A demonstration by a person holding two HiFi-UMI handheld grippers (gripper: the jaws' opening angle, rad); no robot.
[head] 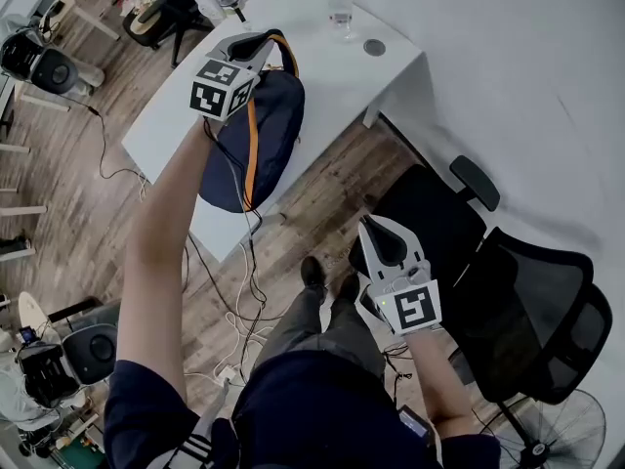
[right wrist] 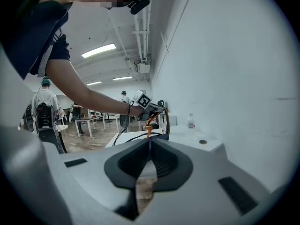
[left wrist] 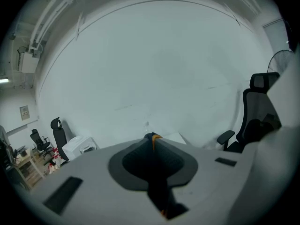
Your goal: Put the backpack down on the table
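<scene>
One arm stretched out, the other tucked in

The left arm (head: 161, 237) reaches forward, left tongs (head: 264, 40) clamped on the backpack strap (left wrist: 153, 138); the right tongs (head: 371, 225) sit close to the body, jaws together and empty.

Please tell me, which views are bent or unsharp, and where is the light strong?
Left gripper view: strong fisheye bending, dark corners, and the left gripper close to the lens looks soft. Right gripper view: same bending, bright ceiling lamps at the upper left. Head view: even light, the backpack sharp.
</scene>
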